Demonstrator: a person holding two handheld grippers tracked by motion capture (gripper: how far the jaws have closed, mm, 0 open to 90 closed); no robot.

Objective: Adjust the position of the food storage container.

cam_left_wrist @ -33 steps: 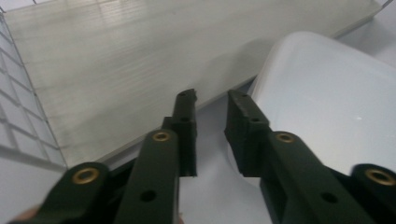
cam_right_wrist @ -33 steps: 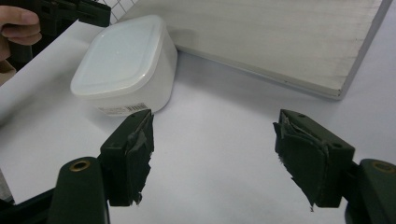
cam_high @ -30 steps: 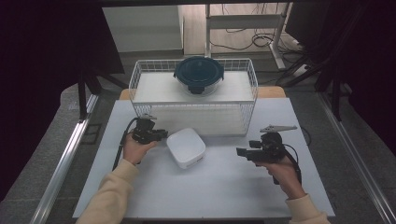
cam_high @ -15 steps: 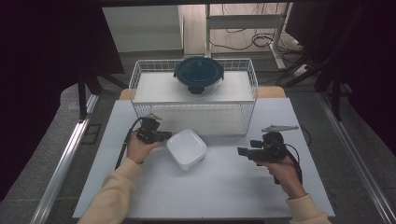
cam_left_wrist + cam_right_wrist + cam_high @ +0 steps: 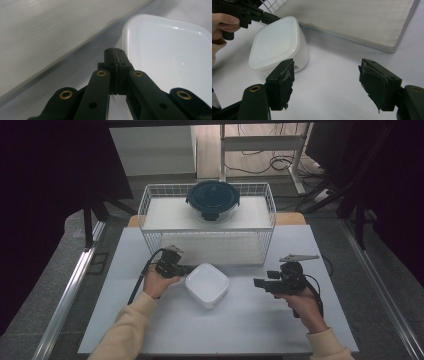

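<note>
On the desk [image 5: 150,330], left of centre, the left tongs [image 5: 186,268] have just been closing and are now pressed together with nothing between, tips touching the white container's [image 5: 207,284] rim. Right of it, well apart, the right tongs [image 5: 256,282] gape wide, empty.

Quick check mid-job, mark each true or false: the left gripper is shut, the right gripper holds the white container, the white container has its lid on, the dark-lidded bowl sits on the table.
1. The left gripper is shut, at the edge of the white container. True.
2. The right gripper holds the white container. False: its jaws stand open, apart from it.
3. The white container's lid is on. True.
4. The dark-lidded bowl sits on the table. False: it rests on the wire basket.
</note>
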